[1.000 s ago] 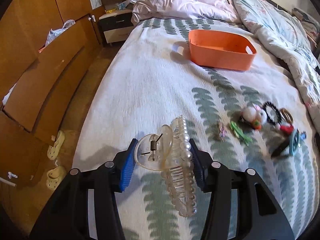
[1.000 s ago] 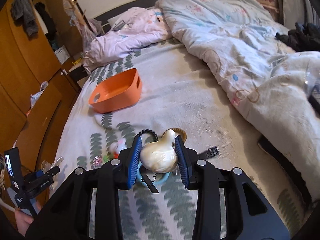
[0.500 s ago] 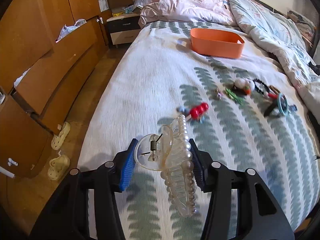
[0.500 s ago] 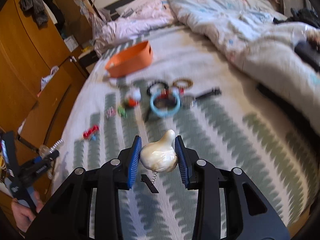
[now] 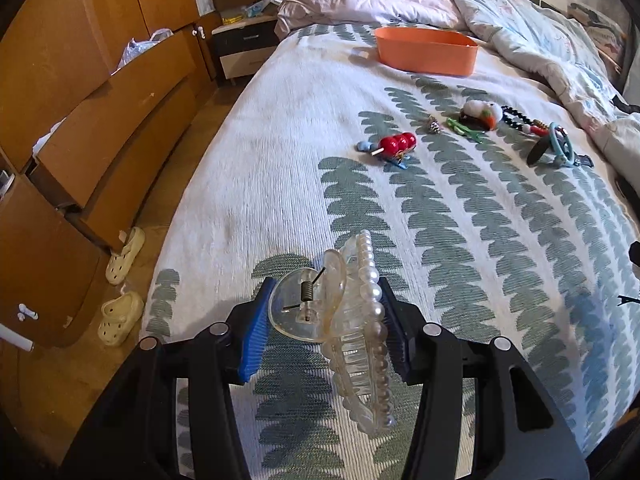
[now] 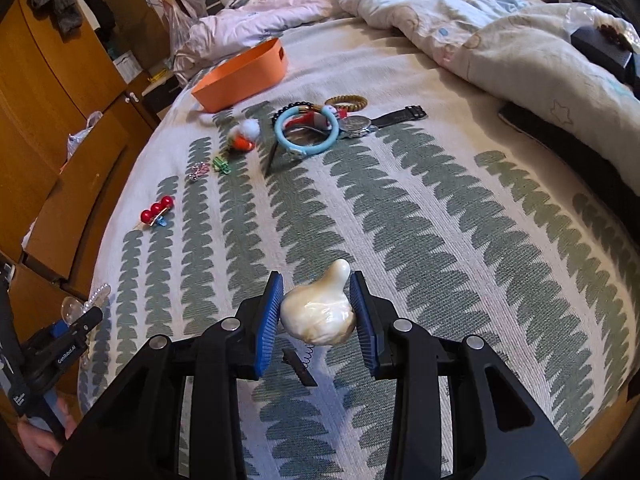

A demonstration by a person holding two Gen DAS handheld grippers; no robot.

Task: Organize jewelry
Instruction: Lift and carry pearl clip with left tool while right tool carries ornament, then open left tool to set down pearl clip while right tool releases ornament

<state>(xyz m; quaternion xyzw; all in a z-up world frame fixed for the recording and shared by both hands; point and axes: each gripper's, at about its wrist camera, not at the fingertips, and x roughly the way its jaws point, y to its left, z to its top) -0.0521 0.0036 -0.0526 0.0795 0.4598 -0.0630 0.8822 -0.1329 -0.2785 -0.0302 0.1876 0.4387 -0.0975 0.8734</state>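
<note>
Left claw [image 5: 326, 328]: clamped on a large transparent plastic hair clip edged with a row of white pearl beads [image 5: 352, 332]. The blue ribbed pads press the clip's hinge end, so its long toothed body hangs free below the pads, over the near part of the white bedspread with green leaf stripes [image 5: 460, 216].

Right claw [image 6: 316, 312]: clamped across the bulbous middle of a glossy cream-white hair clip with a tapered tip [image 6: 318, 312]; its dark spring and lever hang beneath, clear of the pads.

Each clip is held above the bedspread, apparently for carrying to a sorting place. The shallow orange plastic bin [image 5: 426, 54] stands far up the bed beside the rumpled quilt, well apart from both claws, and is the likely container. The remaining pieces lie in a loose row between: a red three-bead hair clip [image 5: 394, 145], a pale blue plastic bangle [image 6: 308, 130], a black-strapped wristwatch [image 6: 372, 122] and a brown beaded bracelet [image 6: 346, 101].
</note>
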